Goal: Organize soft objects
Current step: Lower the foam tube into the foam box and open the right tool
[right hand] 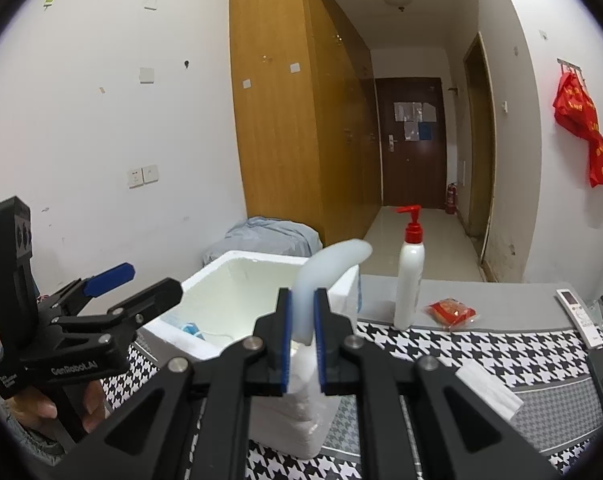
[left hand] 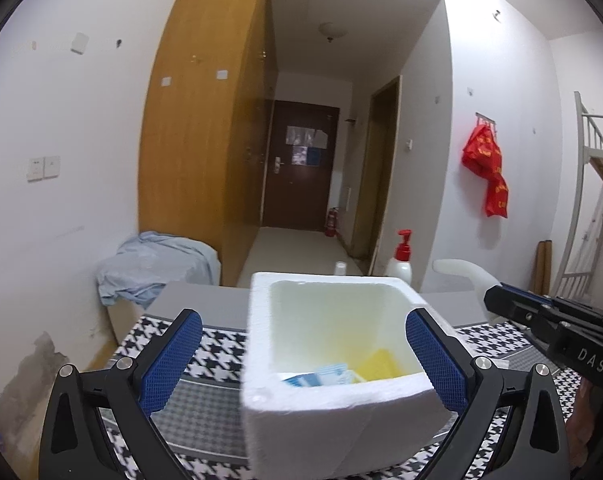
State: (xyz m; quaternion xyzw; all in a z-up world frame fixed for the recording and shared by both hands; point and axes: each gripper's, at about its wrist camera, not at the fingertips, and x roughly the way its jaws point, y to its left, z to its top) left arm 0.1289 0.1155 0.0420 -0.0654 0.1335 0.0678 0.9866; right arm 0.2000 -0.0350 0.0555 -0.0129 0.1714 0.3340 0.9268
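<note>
The box (left hand: 333, 396) is showing grainy, matt white foam. The cloth (right hand: 481, 344) under it is looking woven, printed in houndstooth. The pump bottle (right hand: 409, 276) is gleaming as glossy plastic. The wardrobe (right hand: 285, 120) is showing smooth wood veneer.

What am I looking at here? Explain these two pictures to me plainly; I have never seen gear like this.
No robot: a person holds a two-finger gripper in each hand, each carrying a forward-looking fisheye camera. One picture looks along the left gripper, open on either side of a white foam box holding blue and yellow items. The other looks along the right gripper, shut on a soft, bent whitish piece. On the houndstooth cloth and the grey surface past it lie a red-capped pump bottle, a red packet, a white remote and a white folded piece.
</note>
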